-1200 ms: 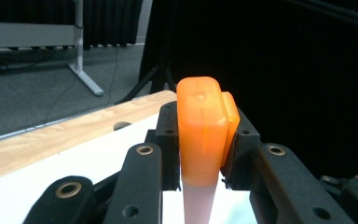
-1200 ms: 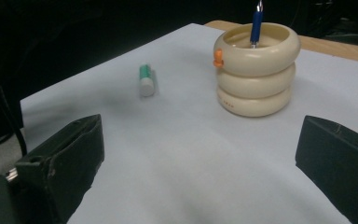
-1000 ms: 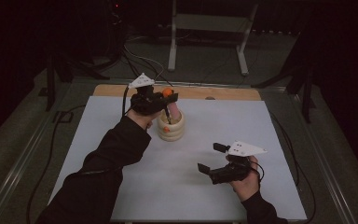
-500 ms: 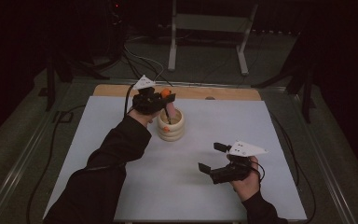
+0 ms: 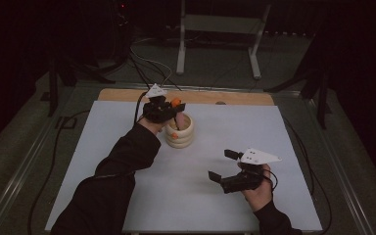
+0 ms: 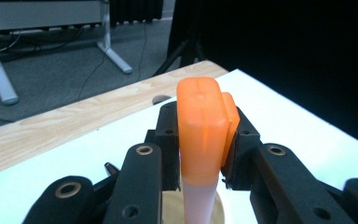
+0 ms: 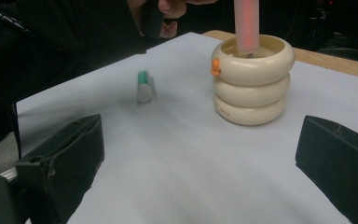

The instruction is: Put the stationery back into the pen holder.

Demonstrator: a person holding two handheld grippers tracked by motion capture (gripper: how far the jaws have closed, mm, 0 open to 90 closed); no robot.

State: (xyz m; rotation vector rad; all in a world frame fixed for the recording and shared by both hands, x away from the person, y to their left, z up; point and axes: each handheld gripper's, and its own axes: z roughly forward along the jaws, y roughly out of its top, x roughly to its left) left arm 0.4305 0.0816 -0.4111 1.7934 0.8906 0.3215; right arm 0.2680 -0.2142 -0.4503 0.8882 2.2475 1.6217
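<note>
My left gripper is shut on a marker with an orange cap and a pale pink barrel, held upright. The barrel's lower end reaches down inside a cream holder made of three stacked rings. In the right gripper view the pink barrel stands in the holder's mouth, which carries a small orange tab on its top ring. My right gripper rests low over the white mat at the front right, open, with nothing between its jaws.
A short grey piece with a green cap lies on the white mat left of the holder in the right gripper view. A wooden table edge runs behind the mat. Cables and a metal stand are on the floor beyond.
My left hand has come down with the marker, so its barrel now sits lower in the holder. The right gripper has stayed where it was.
</note>
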